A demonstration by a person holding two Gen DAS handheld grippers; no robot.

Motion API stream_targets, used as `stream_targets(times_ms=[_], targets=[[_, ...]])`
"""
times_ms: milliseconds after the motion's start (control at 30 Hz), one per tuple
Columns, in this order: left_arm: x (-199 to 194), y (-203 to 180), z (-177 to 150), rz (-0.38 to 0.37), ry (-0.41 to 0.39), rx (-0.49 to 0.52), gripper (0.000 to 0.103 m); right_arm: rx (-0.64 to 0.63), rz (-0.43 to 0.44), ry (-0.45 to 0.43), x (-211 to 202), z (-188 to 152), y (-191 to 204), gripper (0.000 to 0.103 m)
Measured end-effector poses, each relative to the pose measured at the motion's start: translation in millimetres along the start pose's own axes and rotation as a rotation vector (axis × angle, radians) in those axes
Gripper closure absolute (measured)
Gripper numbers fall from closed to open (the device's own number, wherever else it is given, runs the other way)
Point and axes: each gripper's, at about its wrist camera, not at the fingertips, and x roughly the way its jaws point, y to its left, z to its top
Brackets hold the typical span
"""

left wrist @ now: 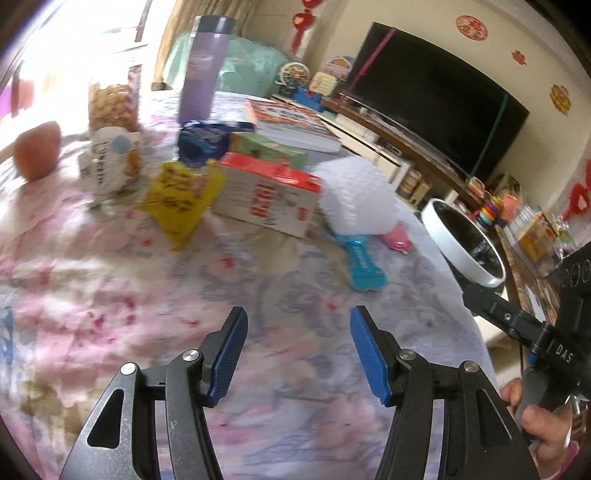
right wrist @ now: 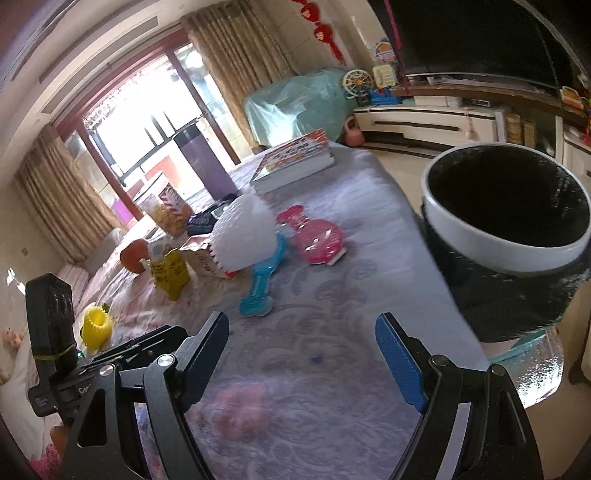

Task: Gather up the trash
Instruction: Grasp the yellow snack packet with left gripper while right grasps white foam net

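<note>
A crumpled yellow wrapper (left wrist: 181, 203) with black print stands mid-table, left of a red-and-white box (left wrist: 267, 192). Near it, the left gripper (left wrist: 297, 354) and right gripper (right wrist: 303, 358) hover over the floral cloth (left wrist: 110, 295), jaws apart and empty.

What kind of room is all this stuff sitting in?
Most likely a home living room: a big television on a low media cabinet, curtains beside a large glass door, and red paper decorations on the wall.
</note>
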Motion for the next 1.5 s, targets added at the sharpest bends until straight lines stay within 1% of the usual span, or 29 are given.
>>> stream_targets(times_ms=[133,333,433,500,667,867,933,967,1033,1067,1100,1133,1167,1200,1433,1500], targets=[[-11,12,-2,0.027,-0.014,-0.018,0.046,-0.025,0.006,0.012,8,-2,12,0.020],[-18,33,4,0.045,-0.026,-0.048,0.045,-0.059,0.016,0.031,23,-1,28,0.020],[-22,40,6,0.063,-0.034,-0.055,0.041,-0.074,0.024,0.027,29,2,37,0.020],[-22,45,11,0.074,-0.039,-0.059,0.040,-0.085,0.025,0.023,32,4,41,0.020],[-14,57,32,0.098,-0.049,-0.055,0.035,-0.102,0.031,0.006,44,15,49,0.021],[7,64,55,0.128,-0.045,-0.030,0.034,-0.129,0.040,-0.014,64,34,54,0.021],[18,66,60,0.131,-0.045,-0.025,0.034,-0.138,0.043,-0.011,71,38,55,0.022],[24,67,62,0.140,-0.048,-0.021,0.034,-0.142,0.045,-0.008,75,38,55,0.025],[32,67,65,0.155,-0.043,-0.002,0.039,-0.142,0.056,0.009,84,40,54,0.040],[36,67,66,0.147,-0.041,0.006,0.057,-0.140,0.060,0.017,86,39,54,0.056],[39,66,66,0.134,-0.031,0.013,0.074,-0.136,0.061,0.029,88,39,52,0.068],[42,66,66,0.129,-0.018,0.019,0.076,-0.130,0.067,0.032,89,38,51,0.073],[44,66,65,0.133,-0.018,0.023,0.084,-0.127,0.072,0.028,88,37,50,0.076],[45,66,65,0.131,-0.019,0.030,0.089,-0.126,0.073,0.024,85,36,49,0.081],[26,61,56,0.120,-0.062,0.030,0.092,-0.095,0.106,0.017,66,29,41,0.089],[19,57,53,0.104,-0.071,0.029,0.092,-0.086,0.110,0.013,61,29,40,0.089]])
